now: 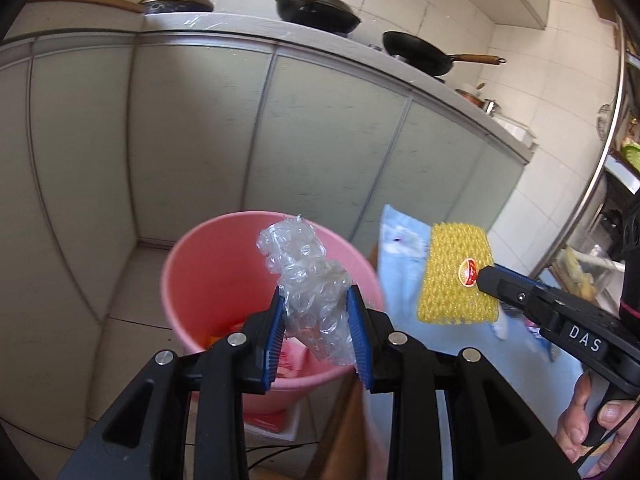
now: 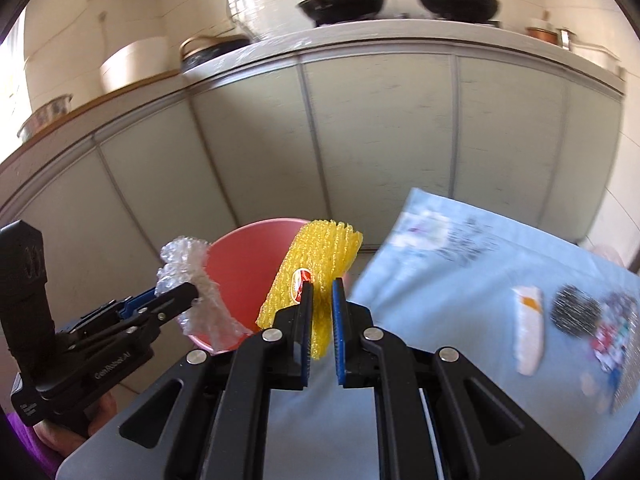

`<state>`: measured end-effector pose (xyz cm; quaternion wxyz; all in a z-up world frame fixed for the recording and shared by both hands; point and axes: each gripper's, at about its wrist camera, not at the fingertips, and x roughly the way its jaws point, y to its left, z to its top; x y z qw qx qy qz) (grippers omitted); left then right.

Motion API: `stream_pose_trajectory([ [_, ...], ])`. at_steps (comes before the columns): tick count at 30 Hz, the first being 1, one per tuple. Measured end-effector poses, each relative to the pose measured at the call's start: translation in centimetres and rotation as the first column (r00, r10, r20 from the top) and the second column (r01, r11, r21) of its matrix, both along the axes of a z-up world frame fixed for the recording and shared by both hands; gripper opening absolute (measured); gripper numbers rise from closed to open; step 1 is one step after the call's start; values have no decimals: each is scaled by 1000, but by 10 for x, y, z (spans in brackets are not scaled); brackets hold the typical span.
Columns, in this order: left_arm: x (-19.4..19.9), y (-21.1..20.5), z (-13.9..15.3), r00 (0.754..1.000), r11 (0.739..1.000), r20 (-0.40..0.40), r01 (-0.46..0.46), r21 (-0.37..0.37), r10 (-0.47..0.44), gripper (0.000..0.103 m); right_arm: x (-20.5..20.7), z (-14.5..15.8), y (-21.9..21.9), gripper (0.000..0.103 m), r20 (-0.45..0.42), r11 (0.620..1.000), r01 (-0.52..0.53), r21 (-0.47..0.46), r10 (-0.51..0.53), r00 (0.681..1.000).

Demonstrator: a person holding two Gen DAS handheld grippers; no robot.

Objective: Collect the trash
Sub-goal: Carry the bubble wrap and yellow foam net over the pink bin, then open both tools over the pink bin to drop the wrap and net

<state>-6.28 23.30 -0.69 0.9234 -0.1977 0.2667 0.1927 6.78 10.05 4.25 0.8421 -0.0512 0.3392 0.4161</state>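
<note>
Bubble wrap: my left gripper is clamped on this crumpled clear wad; its long axis runs up and away from the fingers, tilting left over the pink bucket.
Foam fruit net: yellow, flattish, mesh-textured, with a red round sticker; my right gripper pinches its lower part with the jaws nearly together. In the right wrist view its long axis leans up and to the right, top edge in front of the bucket rim.
Bucket: round, smooth pink plastic, standing on the tiled floor just before the pale cabinet doors; red and orange bits lie inside (I cannot make out what they are).
Hidden or unclear: the bucket's near wall is covered by my left gripper's fingers; the wad's lower end hangs between the blue pads.
Blue cloth: light blue sheet to the right, blurred; on it a white oblong piece, a dark round scrubber-like thing and a mixed-colour heap at the edge, too smeared to name.
Counter top: two black woks with wooden handles, one lidded.
Hands: a thumb and fingers wrap the right gripper's handle at the frame edge.
</note>
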Motion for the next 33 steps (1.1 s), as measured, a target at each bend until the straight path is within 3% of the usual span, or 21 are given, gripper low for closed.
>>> stream_pose_trajectory([
  [11,13,18,-30,995,999,-91,-32,26,34,30,4,-34,66,10,-50,991,-103,-90,99,994],
  [21,23,24,-48,983,998,-171,-55,21,58,32,2,-58,74,10,-95,983,-125,-135,112,989],
  [25,25,27,-51,979,997,-193,-70,-14,66,34,2,-61,75,10,-110,981,-132,-143,116,987],
  [30,26,34,-56,975,993,-210,-88,-83,68,38,5,-63,74,23,-133,983,-124,-136,106,986],
  [33,23,35,-56,976,991,-208,-94,-98,72,39,6,-63,71,25,-139,985,-117,-127,99,985],
])
